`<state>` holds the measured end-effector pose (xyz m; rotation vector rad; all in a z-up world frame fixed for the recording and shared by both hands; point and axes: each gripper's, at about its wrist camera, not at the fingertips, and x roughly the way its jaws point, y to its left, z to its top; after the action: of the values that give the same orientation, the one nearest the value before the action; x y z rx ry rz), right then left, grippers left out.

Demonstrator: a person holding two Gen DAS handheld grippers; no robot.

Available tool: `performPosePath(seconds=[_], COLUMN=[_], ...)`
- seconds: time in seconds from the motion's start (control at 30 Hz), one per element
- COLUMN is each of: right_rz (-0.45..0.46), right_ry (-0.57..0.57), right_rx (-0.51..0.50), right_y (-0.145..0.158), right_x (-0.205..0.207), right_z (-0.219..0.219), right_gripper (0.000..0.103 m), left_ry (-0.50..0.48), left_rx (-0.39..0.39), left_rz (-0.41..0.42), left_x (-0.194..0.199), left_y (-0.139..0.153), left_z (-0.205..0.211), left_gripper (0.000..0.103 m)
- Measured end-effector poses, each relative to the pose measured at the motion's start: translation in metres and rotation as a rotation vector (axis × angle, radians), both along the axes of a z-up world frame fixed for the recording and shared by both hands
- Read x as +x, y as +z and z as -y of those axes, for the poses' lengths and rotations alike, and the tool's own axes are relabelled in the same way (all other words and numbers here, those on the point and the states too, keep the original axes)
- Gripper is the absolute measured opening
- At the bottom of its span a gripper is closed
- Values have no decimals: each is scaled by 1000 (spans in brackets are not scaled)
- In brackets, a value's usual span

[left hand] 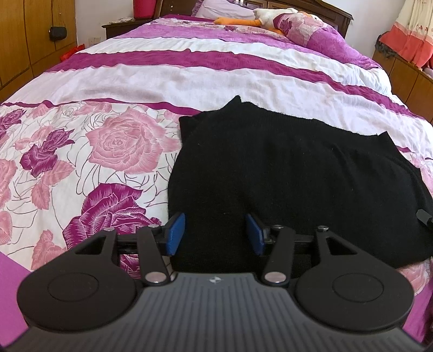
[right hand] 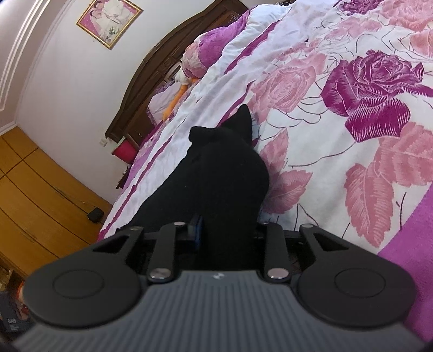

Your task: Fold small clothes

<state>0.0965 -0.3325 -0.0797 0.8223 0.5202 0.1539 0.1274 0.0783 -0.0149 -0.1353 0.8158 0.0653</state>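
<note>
A black knit garment (left hand: 284, 173) lies folded on the floral bedspread (left hand: 108, 151). My left gripper (left hand: 215, 234) is open, its blue pads on either side of the garment's near edge, low over the cloth. In the right wrist view the same black garment (right hand: 222, 173) fills the space between my right gripper's (right hand: 227, 232) fingers. One blue pad (right hand: 197, 230) shows at the left, the other is hidden by the cloth. The jaws stand fairly wide and whether they pinch the cloth is not visible. A black part of the right gripper (left hand: 423, 216) shows at the garment's right edge.
The bed has a pink and purple rose cover with striped bands (left hand: 216, 62). A plush duck (left hand: 270, 16) and a pillow (left hand: 305, 27) lie by the headboard. Wooden wardrobes (right hand: 40, 195) stand beside the bed, and a nightstand (left hand: 121, 25) stands at its head.
</note>
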Motion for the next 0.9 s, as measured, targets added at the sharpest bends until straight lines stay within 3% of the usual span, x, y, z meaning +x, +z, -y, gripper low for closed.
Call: performPosePath(seconds=[0.5,0.63,0.9], right_rz=[35,55,109], right_ry=[-40,-62,-44], right_rx=[105,84,-39], right_y=[-3,4,44], right_x=[2,0,3], right_z=[3,0,-18], right_gripper=[32,25,24], left_ry=[-1,-3,10], left_rx=[7,4,-38], left_rz=[-4,-3,27], left_x=[0,1,-9], left_y=[1,1,13], left_z=[1,2,-11], left_gripper=[58,58,58])
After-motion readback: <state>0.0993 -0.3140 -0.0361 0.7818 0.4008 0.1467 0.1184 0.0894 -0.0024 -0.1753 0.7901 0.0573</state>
